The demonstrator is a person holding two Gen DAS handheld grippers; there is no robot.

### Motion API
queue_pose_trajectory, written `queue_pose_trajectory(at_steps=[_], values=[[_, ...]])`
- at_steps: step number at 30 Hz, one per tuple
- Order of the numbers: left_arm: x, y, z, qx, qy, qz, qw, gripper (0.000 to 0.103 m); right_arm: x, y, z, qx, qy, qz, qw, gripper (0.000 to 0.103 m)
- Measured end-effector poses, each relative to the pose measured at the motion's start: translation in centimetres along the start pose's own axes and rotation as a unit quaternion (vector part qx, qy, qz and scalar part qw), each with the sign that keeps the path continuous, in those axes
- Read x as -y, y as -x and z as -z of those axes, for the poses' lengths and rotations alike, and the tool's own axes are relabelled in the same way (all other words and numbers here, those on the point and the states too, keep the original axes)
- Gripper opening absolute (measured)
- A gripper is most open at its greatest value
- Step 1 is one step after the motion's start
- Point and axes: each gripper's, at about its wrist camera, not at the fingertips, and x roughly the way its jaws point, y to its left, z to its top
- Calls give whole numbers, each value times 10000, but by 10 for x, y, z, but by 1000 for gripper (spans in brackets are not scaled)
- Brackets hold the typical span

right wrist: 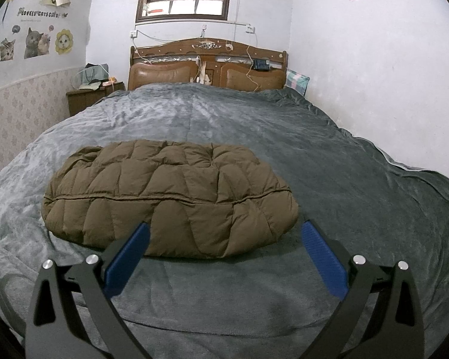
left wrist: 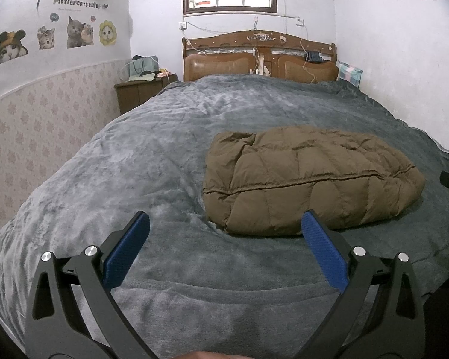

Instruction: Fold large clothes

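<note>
We've got the brown puffy jacket bundled mid-frame on the grey blanket, both the left gripper and right gripper wide open, empty. Risk: that slippery padding probably springs back open once pinched.

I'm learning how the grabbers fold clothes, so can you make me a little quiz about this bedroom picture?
1. True or false: the left gripper is clamped on the puffy brown quilted jacket.
2. What lies under the jacket? A) fuzzy grey blanket B) wooden floor C) white towel
3. Fill in: the right gripper has its blue-padded fingers spread ____.

Key
1. False; it is open and holds nothing.
2. A, the fuzzy grey blanket on the bed.
3. Open.
</note>
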Motion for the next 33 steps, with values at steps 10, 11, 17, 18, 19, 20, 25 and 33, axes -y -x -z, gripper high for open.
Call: queue_pose_trajectory(at_steps=[10, 11, 17, 18, 19, 20, 25, 33], values=[[1, 0, 1, -10, 4, 3, 10000, 100, 0, 0, 0, 0, 6, -5, 10000, 101], [1, 0, 1, -10, 3, 2, 10000, 100, 0, 0, 0, 0, 7, -3, 10000, 101], [1, 0, 0, -16, 1, -11, 10000, 100, 0, 0, 0, -1, 9, -6, 10000, 101], [1, -1, 1, -23, 3, -9, 10000, 100, -1, 1, 0, -1, 7, -5, 10000, 101], [1, 0, 1, -29, 5, -13, 10000, 100, -1, 1, 0, 1, 6, -5, 10000, 101], [1, 0, 0, -33, 8, -19, 10000, 100, 0, 0, 0, 1, 6, -5, 10000, 101], [2, 0, 0, -40, 13, -16, 10000, 100, 0, 1, -1, 0, 11, -9, 10000, 101], [1, -1, 1, -43, 29, -6, 10000, 100, 0, 1, -1, 1, 11, -8, 10000, 101]])
